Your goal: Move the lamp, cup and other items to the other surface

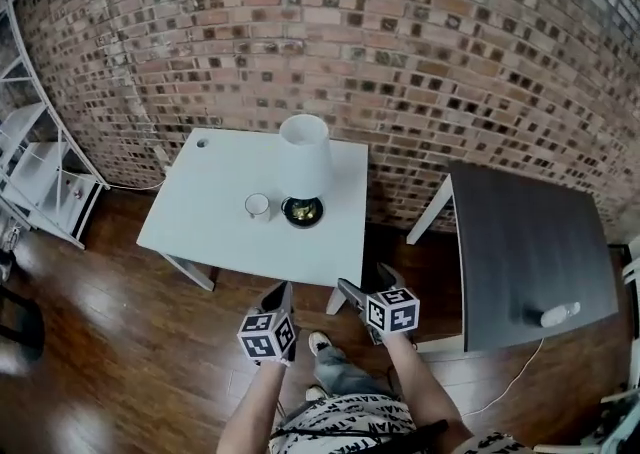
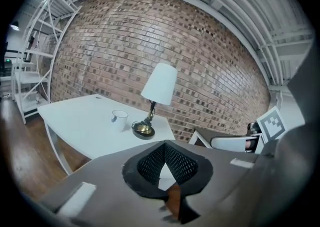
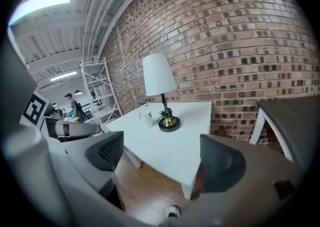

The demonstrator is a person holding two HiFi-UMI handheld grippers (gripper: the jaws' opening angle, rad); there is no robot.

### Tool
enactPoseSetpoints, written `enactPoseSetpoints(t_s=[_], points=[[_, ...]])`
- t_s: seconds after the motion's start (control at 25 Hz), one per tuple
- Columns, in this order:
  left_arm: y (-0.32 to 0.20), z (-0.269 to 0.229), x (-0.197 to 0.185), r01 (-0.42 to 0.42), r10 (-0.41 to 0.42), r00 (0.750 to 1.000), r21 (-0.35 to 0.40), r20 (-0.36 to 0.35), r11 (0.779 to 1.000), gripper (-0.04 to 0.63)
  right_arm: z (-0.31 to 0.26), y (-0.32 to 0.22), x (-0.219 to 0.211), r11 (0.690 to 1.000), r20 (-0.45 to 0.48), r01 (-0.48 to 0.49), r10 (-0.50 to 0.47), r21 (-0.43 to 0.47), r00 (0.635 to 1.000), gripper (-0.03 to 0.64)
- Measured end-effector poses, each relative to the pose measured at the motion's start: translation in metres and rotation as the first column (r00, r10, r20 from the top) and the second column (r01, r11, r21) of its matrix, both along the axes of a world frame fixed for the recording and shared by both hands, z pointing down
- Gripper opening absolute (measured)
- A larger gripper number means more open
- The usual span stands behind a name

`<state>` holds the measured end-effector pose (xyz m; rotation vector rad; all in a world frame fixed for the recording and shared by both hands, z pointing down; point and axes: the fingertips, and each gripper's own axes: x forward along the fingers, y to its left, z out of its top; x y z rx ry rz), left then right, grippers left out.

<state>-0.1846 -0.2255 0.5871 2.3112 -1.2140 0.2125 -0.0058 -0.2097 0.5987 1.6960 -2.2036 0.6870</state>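
A lamp (image 1: pixel 304 154) with a white shade and a brass base stands near the right side of the white table (image 1: pixel 200 212). A small white cup (image 1: pixel 257 205) stands just left of the lamp's base. Both grippers hover over the floor in front of that table, apart from everything. My left gripper (image 1: pixel 279 292) is shut with nothing in it; its own view shows its pads meeting at the left gripper's (image 2: pixel 165 146) tips, with the lamp (image 2: pixel 159 84) and cup (image 2: pixel 119 119) ahead. My right gripper (image 1: pixel 364 282) is wide open and empty; its view shows the right gripper (image 3: pixel 162 153), the lamp (image 3: pixel 158 74) and cup (image 3: pixel 145 116).
A dark grey table (image 1: pixel 520 242) stands to the right with a small white object (image 1: pixel 559 315) near its front corner. White metal shelving (image 1: pixel 40 172) is at the far left. A brick wall runs behind both tables. A cable (image 1: pixel 510 382) lies on the wooden floor.
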Motion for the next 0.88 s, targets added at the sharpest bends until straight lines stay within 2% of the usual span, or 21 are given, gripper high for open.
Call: enactPoseSetpoints(t_s=[0.16, 0.28, 0.6, 0.88], points=[[0.044, -0.003, 0.021, -0.073, 0.073, 0.997, -0.013, -0.025, 0.997, 0.0, -0.001, 0.067, 0.02, 0.998, 0.009, -0.047, 0.047, -0.044, 0.999, 0.491], [0.068, -0.009, 0.042, -0.124, 0.124, 0.992, 0.006, -0.017, 0.992, 0.0, -0.012, 0.099, 0.036, 0.994, -0.003, -0.106, 0.106, -0.037, 0.994, 0.491], [0.101, -0.019, 0.095, -0.227, 0.227, 0.974, 0.028, 0.002, 0.974, 0.0, -0.023, 0.132, 0.055, 0.984, 0.018, -0.174, 0.174, -0.036, 0.985, 0.489], [0.116, -0.026, 0.112, -0.259, 0.259, 0.966, 0.034, 0.011, 0.965, 0.0, -0.028, 0.142, 0.062, 0.985, 0.051, -0.172, 0.173, -0.024, 0.984, 0.483]])
